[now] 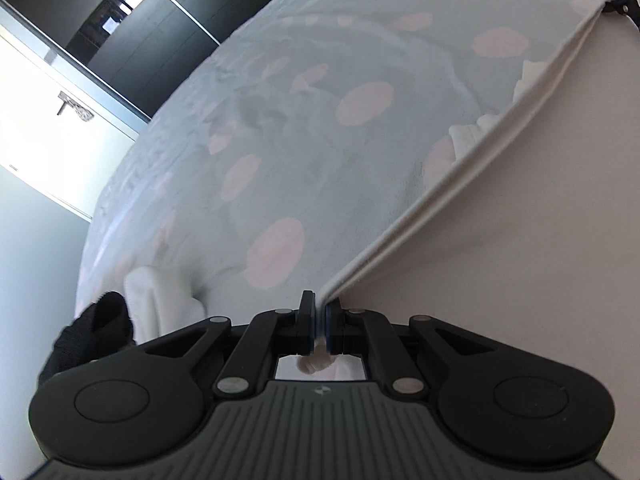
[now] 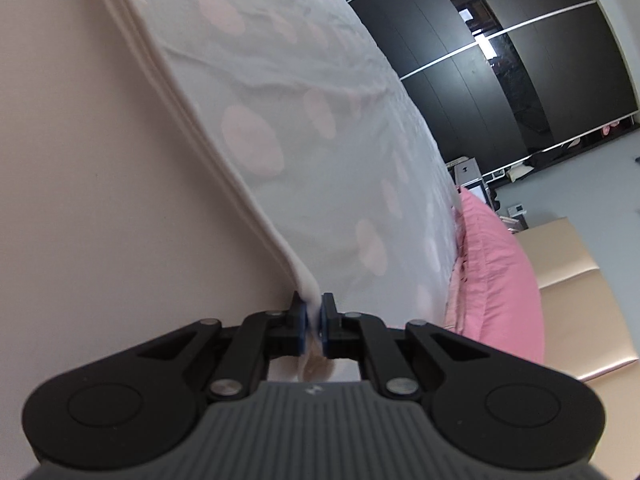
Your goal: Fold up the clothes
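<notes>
Garment (image 1: pixel 520 208), a pale pink cloth, hangs stretched over the dotted bedspread (image 1: pixel 304 128), its hemmed top edge pulled taut between both grippers. Left gripper (image 1: pixel 319 320) is clamped on one corner and right gripper (image 2: pixel 314 318) on the other. White clothes (image 1: pixel 160 300) and a dark item (image 1: pixel 96 328) lie near the bedspread's edge; a pink pillow (image 2: pixel 496 280) sits by its far edge.

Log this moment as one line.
left gripper: shut on cream garment | right gripper: shut on cream garment | hem: stretched between | surface: dotted bedspread
</notes>
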### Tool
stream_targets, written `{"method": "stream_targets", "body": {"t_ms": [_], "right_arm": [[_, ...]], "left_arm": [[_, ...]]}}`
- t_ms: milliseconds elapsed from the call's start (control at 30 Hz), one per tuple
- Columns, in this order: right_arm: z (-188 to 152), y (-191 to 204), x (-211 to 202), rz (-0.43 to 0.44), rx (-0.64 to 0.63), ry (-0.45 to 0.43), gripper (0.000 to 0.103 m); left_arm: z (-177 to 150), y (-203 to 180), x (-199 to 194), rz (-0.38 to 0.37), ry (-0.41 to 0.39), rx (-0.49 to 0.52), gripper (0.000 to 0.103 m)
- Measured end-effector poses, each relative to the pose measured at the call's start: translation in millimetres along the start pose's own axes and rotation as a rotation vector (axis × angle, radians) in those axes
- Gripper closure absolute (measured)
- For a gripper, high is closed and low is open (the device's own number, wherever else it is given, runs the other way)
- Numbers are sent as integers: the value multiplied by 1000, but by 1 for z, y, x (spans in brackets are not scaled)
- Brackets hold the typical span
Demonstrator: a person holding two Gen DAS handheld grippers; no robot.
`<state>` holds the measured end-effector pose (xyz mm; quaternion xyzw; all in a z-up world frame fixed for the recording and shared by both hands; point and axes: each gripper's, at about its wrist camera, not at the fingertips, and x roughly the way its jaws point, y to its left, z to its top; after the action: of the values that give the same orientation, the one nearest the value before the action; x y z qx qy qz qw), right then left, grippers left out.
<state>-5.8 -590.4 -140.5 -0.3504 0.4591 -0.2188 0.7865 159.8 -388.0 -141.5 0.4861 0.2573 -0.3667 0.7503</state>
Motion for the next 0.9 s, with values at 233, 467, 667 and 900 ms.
{"method": "stream_targets", "body": {"t_ms": [233, 467, 667, 900], "right_arm": [[-1, 9, 24, 46, 36, 8, 95], [8, -9, 31, 108, 186, 35, 95], [10, 3, 36, 52, 159, 77, 71], [-6, -40, 6, 53, 362, 117, 67]], "left_arm": [[-7, 2, 12, -27, 4, -30, 100], [3, 10, 11, -15, 1, -104, 98], [1, 5, 12, 65, 25, -121, 76], [-19, 43, -32, 35, 24, -277, 68]]}}
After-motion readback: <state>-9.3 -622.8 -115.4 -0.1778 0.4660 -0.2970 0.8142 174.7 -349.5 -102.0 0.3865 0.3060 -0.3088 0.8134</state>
